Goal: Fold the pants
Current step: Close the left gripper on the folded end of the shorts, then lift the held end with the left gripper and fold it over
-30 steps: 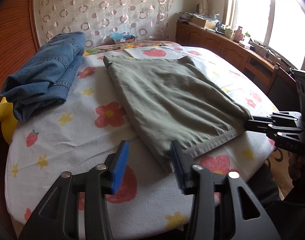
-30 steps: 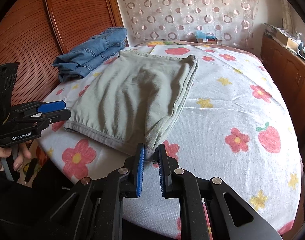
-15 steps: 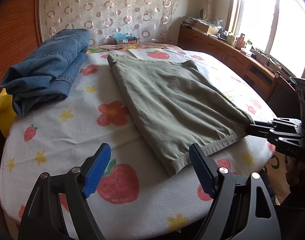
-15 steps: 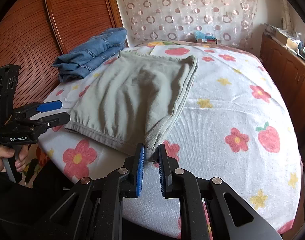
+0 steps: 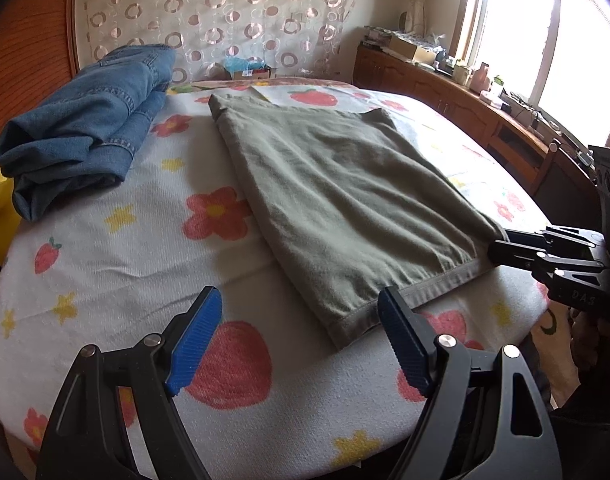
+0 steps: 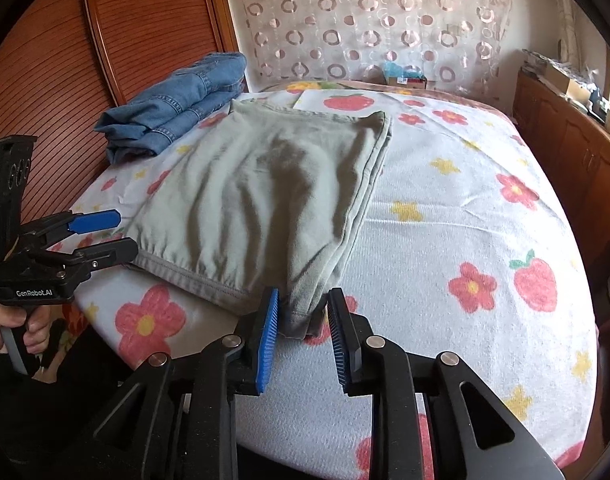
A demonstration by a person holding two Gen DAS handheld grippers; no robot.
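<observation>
The olive pants (image 5: 345,196) lie folded into a flat rectangle on the flower-print cover (image 5: 117,256), hem edge toward me at the near side, fold edges running to the far end. I judge the fold mostly made; what may remain is one more fold or a tidy, since faint ripples cross the top layer and the near right corner bunches slightly. My left gripper (image 5: 299,340) stands wide and released, with only the near left hem corner just ahead of it. My right gripper (image 6: 303,334) is opening, the near right corner between its pads but no longer pinched. A folded pair of jeans (image 5: 85,124) sits far left.
</observation>
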